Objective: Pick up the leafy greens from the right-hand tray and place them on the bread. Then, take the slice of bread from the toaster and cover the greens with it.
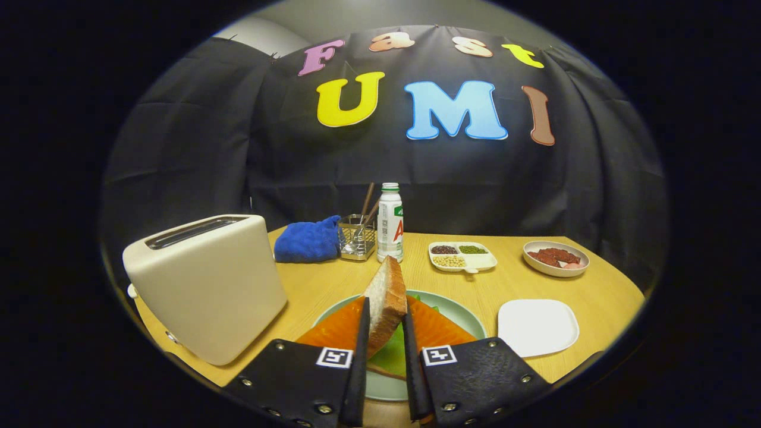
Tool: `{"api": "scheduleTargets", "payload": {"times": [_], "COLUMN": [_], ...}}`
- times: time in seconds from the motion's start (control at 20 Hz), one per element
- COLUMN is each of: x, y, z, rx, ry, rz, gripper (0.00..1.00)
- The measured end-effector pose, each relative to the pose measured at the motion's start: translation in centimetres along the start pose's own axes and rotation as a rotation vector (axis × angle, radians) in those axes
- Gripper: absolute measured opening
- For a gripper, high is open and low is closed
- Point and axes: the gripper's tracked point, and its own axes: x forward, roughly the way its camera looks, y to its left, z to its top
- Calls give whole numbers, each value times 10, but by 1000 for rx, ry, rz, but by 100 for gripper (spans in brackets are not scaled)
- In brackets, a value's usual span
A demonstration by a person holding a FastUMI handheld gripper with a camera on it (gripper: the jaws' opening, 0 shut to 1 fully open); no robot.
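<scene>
My gripper (385,333) is shut on a slice of bread (386,297), held on edge between the two fingers with its crust up. Right below it lies a pale green plate (464,318) with orange slices (336,330) and leafy greens (389,356) lying on bread. The cream toaster (205,285) stands to the left of the plate, its slots showing dark on top. A white tray (538,327) sits to the right of the plate with nothing on it.
Along the back of the wooden table (600,291) are a blue cloth (308,240), a wire holder with sticks (358,238), a white bottle (390,223), a divided dish of beans (462,257) and a bowl of red pieces (556,257).
</scene>
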Motion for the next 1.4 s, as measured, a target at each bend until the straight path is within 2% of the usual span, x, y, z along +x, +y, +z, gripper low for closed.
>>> {"api": "scheduleTargets", "payload": {"times": [0.6,0.7,1.05,1.1,1.15,1.2,1.4], "x": [7,7,11,12,11,11,9], "y": [-15,-20,-26,-32,-37,-39,-38], "z": [-8,-9,-12,-12,-11,-10,-10], "rx": [31,28,47,35,17,7,31], "ry": [4,7,14,12,11,10,5], "rz": [-39,-51,-61,-85,-108,-110,-95], "gripper": [31,36,36,36,48,51,51]}}
